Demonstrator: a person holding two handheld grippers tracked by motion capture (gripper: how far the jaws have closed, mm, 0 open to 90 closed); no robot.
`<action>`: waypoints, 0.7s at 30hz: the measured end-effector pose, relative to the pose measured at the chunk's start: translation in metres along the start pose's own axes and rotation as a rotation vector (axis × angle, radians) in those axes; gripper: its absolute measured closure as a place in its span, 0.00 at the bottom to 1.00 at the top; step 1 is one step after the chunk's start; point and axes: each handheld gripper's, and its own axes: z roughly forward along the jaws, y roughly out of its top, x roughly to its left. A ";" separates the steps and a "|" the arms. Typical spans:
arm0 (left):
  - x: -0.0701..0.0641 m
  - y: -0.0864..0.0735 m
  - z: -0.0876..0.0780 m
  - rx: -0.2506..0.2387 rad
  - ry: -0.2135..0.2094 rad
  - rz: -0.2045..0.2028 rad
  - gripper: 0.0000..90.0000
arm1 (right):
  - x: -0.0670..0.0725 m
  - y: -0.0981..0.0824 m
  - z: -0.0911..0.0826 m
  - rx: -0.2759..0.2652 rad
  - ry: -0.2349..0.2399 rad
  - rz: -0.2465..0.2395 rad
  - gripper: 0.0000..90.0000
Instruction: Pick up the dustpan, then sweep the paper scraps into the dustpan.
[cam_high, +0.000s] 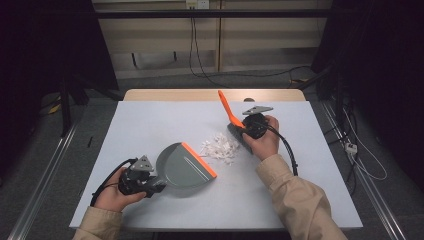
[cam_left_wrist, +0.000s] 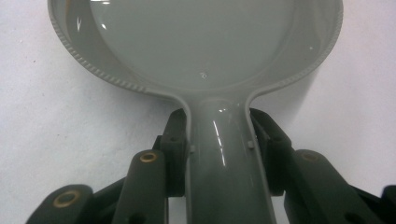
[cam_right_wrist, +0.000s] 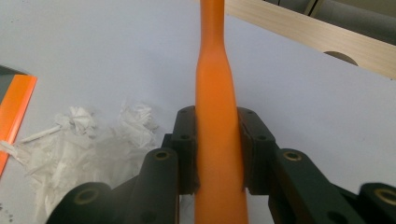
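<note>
1. High view
- Table (cam_high: 150, 120) with a pale grey-blue top carries all the work; a wooden edge shows at its far side.
- Left gripper (cam_high: 150, 184) sits near the table's front left, held in the person's left hand (cam_high: 116, 195), its jaws pinched on the handle of the grey dustpan (cam_high: 182, 167).
- The dustpan lies flat on the table, its orange lip (cam_high: 199, 159) turned toward the paper scraps (cam_high: 220, 148).
- The scraps form a small white heap just beyond that lip, between the dustpan and the brush.
- Right gripper (cam_high: 246, 131) is held in the right hand (cam_high: 264, 142), right of the heap, jaws clamped on the brush; the orange brush handle (cam_high: 225, 106) slants up and away toward the far edge.
- Both sleeves are tan.

2. Left gripper view
- Black jaws press on either side of the dustpan handle (cam_left_wrist: 224, 158), which runs straight up between them.
- The dustpan's glossy grey bowl (cam_left_wrist: 196, 37) spreads out ahead, with a ribbed rim and the table on both sides.

3. Right gripper view
- Jaws squeeze the orange handle (cam_right_wrist: 215, 140) from both sides; the handle narrows as it rises away.
- The white scraps (cam_right_wrist: 88, 140) lie at the left on the table, touching the dustpan's orange lip (cam_right_wrist: 16, 107) at the frame's left edge.
- The table's wooden edge (cam_right_wrist: 317, 35) crosses the upper right
</note>
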 end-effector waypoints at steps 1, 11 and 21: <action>0.001 0.000 0.000 0.005 0.001 0.007 0.70 | 0.001 0.000 0.000 0.000 0.000 -0.002 0.80; 0.000 0.000 0.002 0.006 0.006 -0.004 0.69 | 0.009 0.002 0.003 0.000 0.005 -0.032 0.80; -0.001 0.001 0.004 0.012 0.001 -0.005 0.69 | 0.014 0.001 0.002 0.003 0.004 -0.052 0.80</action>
